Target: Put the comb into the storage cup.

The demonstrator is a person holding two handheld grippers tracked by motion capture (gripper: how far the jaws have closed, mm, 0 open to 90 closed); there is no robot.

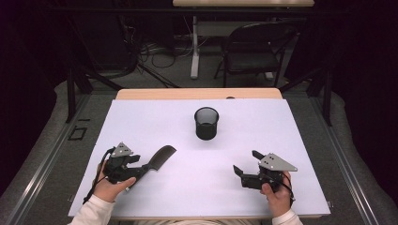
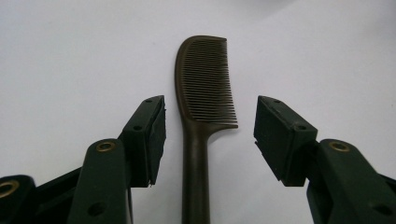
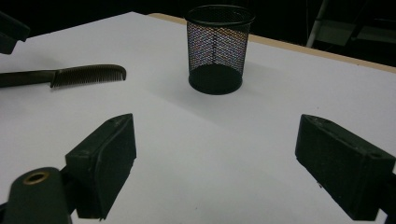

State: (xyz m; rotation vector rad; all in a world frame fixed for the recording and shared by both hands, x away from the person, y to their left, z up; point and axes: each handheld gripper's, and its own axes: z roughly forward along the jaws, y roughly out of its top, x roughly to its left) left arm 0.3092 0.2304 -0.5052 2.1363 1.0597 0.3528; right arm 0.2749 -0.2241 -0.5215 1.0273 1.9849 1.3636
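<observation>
1. Overhead, the comb point(image 1: 158, 159) lies on the table point(image 1: 141, 122), near and left of the cup point(image 1: 207, 123); the left gripper point(image 1: 143, 165) is at its handle, the right gripper point(image 1: 245, 163) well apart.
2. Along the left gripper point(image 2: 208, 140), spread jaws flank the comb point(image 2: 205, 84) without touching.
3. Along the right gripper point(image 3: 215, 158), jaws stand wide and empty, short of the cup point(image 3: 217, 46).

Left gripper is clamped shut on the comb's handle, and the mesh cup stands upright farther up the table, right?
Not quite. The left gripper is open: in the left gripper view its pads stand apart on either side of the comb, touching neither side of the handle. The mesh cup does stand upright farther up the table.
</observation>
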